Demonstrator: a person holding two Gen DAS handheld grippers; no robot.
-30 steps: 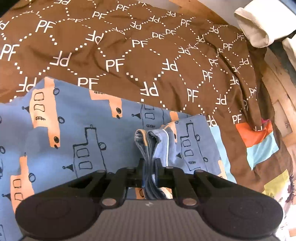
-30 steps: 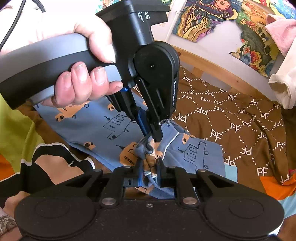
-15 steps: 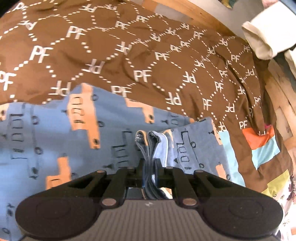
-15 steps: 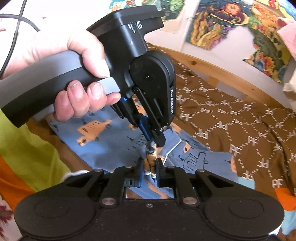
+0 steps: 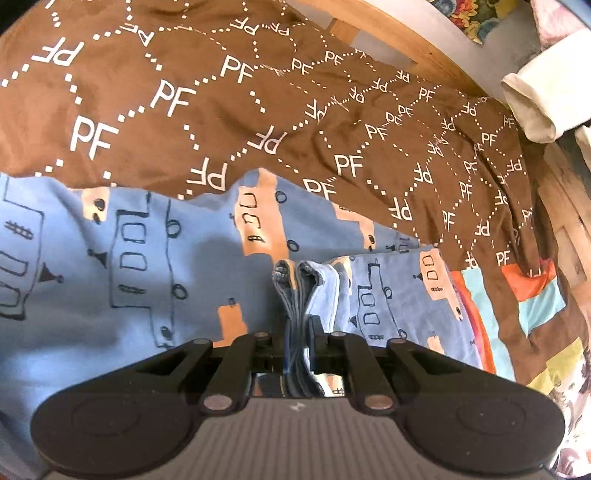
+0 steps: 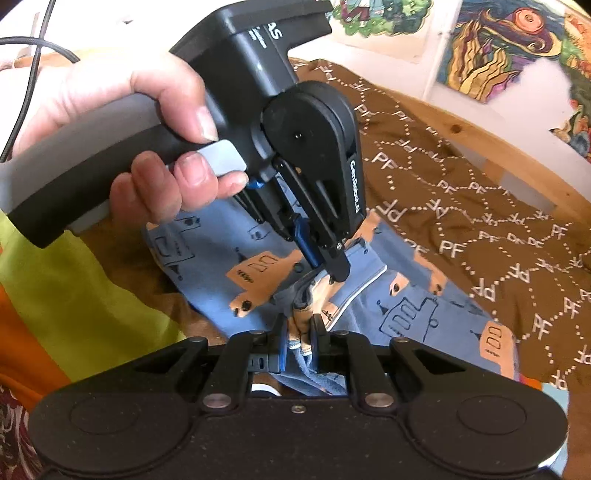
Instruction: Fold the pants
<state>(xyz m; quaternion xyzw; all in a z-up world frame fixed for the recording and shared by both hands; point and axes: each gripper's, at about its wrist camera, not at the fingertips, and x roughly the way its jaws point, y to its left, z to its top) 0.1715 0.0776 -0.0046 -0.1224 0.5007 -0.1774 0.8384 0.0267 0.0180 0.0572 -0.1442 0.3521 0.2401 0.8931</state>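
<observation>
Left wrist view
Pants: light blue cotton pants printed with orange and outlined vehicles (image 5: 155, 280) lie spread over a brown blanket patterned with white dotted diamonds and "PF" letters (image 5: 280, 110), filling the lower left and centre.
Left gripper: the black two-finger left gripper (image 5: 300, 332) has its fingers pressed tight on a bunched stack of the pants' edges, which stands up between them.
Folded part: just right of the pinch a folded panel of the pants lies flat.
Surroundings: a wooden bed frame (image 5: 399, 33) runs behind the blanket; a cream cloth roll (image 5: 535, 103) sits at the upper right.

Right wrist view
Right gripper: the black right gripper (image 6: 298, 332) pinches a gathered fold of the pants (image 6: 236, 266) between its fingers.
Left gripper: it (image 6: 328, 271) comes down from the upper left, held by a person's hand (image 6: 140, 122), its tips closed on the same bunch just above the right gripper's pinch.
Pants: they spread left and right of the pinch over the blanket (image 6: 480, 221).
Surroundings: a lime green cloth (image 6: 74, 295) lies at the left; colourful paintings (image 6: 498, 48) hang on the wall.
</observation>
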